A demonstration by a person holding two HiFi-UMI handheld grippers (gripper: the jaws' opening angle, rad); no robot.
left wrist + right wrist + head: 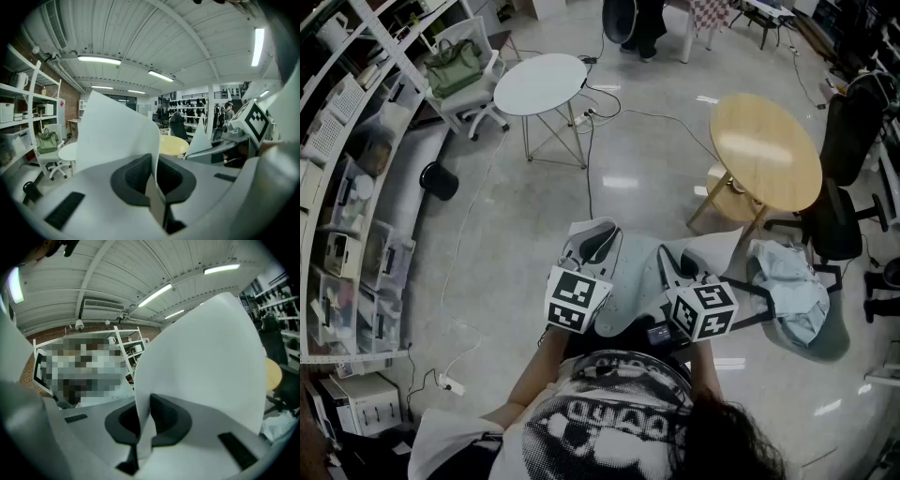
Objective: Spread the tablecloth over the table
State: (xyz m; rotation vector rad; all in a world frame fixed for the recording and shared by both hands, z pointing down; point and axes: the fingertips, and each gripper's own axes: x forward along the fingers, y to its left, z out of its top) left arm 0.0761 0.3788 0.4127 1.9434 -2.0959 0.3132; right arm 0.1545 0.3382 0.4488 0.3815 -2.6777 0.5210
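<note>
The tablecloth (pixel 636 272) is held close to the body, pinched at one corner in the closed left gripper (pixel 596 244) and at the other in the closed right gripper (pixel 679 266), so its long axis runs across between them. A white round bench (pixel 542 84) is seen well ahead of the left gripper. A wooden round bench (pixel 766 150), ahead-right of the right gripper, is judged nearer, with a floor cable (pixel 590 178) and a pale cloth heap (pixel 787 291) to be avoided.

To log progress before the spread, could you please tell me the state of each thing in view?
left hand-held gripper, shut on the tablecloth
right hand-held gripper, shut on the tablecloth
tablecloth, held up, unspread, on no table
wooden table, bare
white table, bare
</note>
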